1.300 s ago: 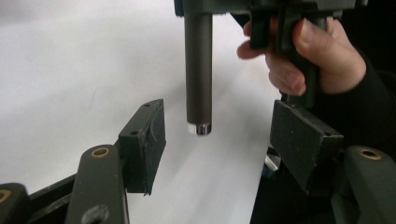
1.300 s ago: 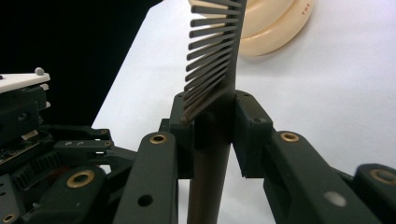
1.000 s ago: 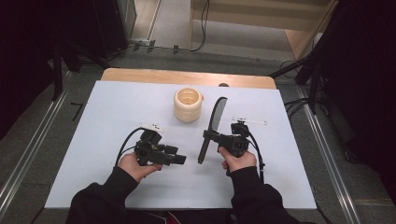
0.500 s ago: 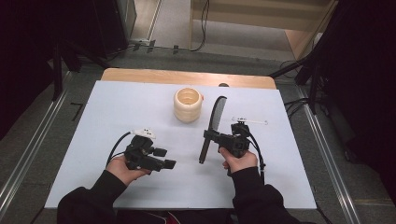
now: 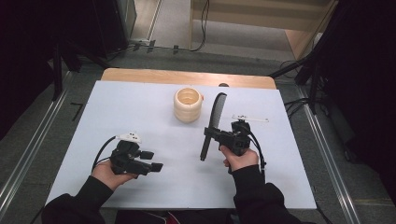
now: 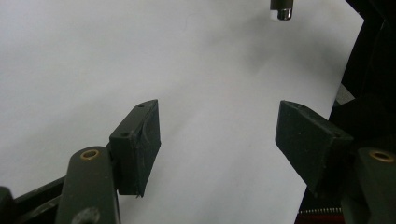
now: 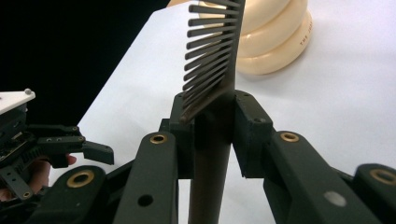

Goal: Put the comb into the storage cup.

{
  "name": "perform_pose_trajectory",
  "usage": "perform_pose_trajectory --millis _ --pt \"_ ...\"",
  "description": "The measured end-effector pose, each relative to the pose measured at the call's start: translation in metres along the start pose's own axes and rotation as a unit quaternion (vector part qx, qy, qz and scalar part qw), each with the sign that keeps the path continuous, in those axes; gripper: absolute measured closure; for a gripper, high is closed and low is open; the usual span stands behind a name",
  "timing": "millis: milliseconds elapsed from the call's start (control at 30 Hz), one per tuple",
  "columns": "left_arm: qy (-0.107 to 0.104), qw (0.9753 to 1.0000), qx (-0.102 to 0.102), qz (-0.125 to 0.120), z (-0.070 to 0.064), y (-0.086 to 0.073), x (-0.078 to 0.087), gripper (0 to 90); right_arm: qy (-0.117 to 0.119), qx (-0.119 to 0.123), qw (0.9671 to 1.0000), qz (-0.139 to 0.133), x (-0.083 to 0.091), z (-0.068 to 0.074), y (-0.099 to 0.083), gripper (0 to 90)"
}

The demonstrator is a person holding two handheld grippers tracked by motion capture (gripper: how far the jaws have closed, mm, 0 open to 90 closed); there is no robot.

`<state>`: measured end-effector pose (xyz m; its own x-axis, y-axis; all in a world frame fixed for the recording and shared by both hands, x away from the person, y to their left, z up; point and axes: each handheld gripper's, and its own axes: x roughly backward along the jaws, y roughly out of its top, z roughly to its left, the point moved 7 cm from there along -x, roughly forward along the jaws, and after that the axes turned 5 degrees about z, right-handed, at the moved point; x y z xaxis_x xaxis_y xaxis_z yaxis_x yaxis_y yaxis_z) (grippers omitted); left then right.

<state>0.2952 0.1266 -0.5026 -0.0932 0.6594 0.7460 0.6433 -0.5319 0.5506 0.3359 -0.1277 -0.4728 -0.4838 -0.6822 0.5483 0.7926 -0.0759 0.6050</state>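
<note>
Black comb (image 5: 212, 122) sat clamped in right gripper (image 5: 211, 135), jaws closed on it where handle met teeth, toothed end pointing toward far edge, handle toward person. Comb held above counter (image 5: 140, 107), just right of cream ribbed cup (image 5: 188, 104). Left gripper (image 5: 158, 166) low over counter near front-left, jaws wide apart, nothing between them. Counter top plain white sheet, wooden strip (image 5: 187, 77) along far edge. Grey floor (image 5: 177, 23) beyond, cables (image 5: 203, 18) trailing, dark room either side.
</note>
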Motion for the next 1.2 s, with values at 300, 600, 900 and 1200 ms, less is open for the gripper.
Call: perform_pose_trajectory --millis 300,600,900,1200 --pt "0.005 0.9999 0.010 -0.003 0.003 -0.010 0.007 31.4 0.002 0.009 1.0000 0.000 -0.001 0.003 0.007 69.7" --pt "0.004 0.9999 0.015 -0.007 0.006 -0.014 0.011 31.4 0.008 0.008 0.9999 0.002 -0.002 0.004 0.018 69.8" --pt "0.003 0.9997 0.019 -0.011 0.007 -0.016 0.013 31.4 0.005 0.024 0.9997 -0.003 -0.010 0.008 0.035 69.8" --pt "0.006 0.9996 0.025 -0.012 0.011 -0.018 0.015 31.4 0.001 0.035 0.9993 -0.015 -0.017 0.011 0.054 69.7"
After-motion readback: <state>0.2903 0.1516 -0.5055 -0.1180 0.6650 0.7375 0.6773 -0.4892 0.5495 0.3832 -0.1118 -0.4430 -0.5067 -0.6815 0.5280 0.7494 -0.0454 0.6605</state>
